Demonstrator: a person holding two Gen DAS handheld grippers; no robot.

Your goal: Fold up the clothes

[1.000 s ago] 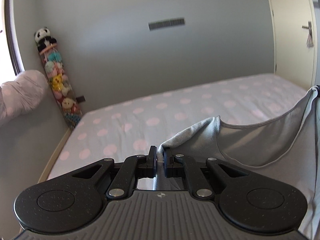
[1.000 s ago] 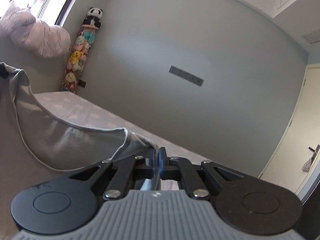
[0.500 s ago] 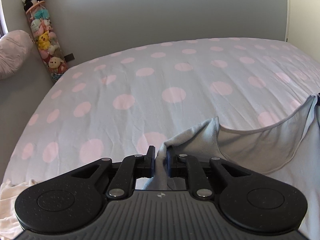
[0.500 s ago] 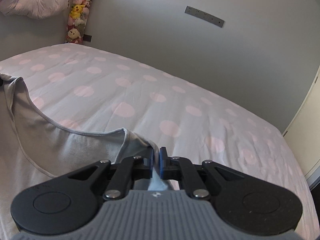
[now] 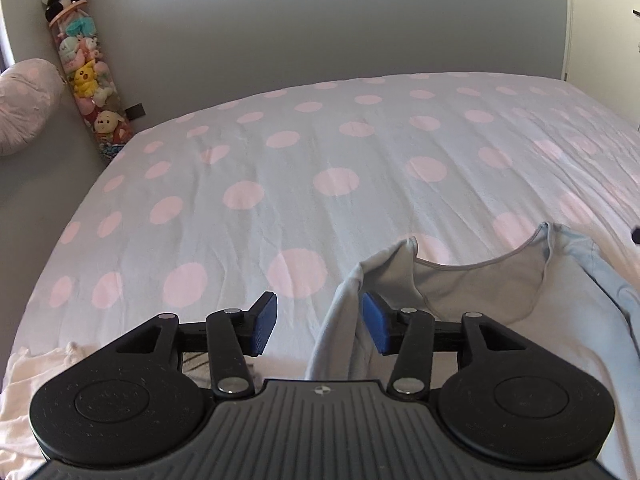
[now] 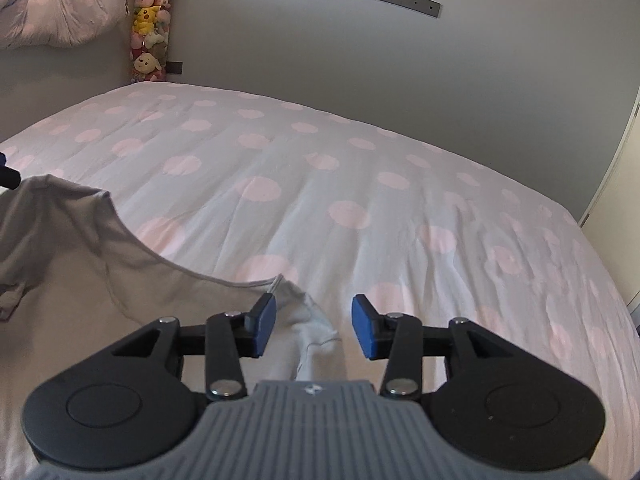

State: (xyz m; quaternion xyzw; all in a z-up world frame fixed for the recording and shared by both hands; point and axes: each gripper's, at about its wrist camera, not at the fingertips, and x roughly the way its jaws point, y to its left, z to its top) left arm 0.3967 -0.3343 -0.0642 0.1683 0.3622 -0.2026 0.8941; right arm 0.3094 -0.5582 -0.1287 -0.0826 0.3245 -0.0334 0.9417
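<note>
Two tools over the bed, and both are letting go. Far left in the left wrist view, a white garment [image 5: 24, 392] lies bunched at the near edge of the bed [image 5: 280, 168], just beside the tool's left disc. Up in the corner a tall clear tube of plush toys [image 5: 86, 76] leans on the grey wall, a panda on top, and a spotted pillow [image 5: 24, 106] pokes in beside it. Now the left tool [image 5: 318, 324]: its blue pads stand apart and the jaws are opening, with a raised fold of the pale blue top [image 5: 500, 320] standing in the gap, close against the right pad but free of the left one. The top spreads away to the right across the dotted sheet, its scooped neckline open toward the far wall, inner side showing grey.

Over to the right wrist view. The top's grey body fills the lower left, lying on the sheet, and a dark tip of the other tool peeks in at the left edge. The shoulder corner runs under the right tool [image 6: 312, 326], whose jaws are opening too: blue pads spread, a crumpled strip of fabric lying loose between them, pressed by neither. Right of that, only pink dots on the sheet, running out to a cream door frame at the edge.
</note>
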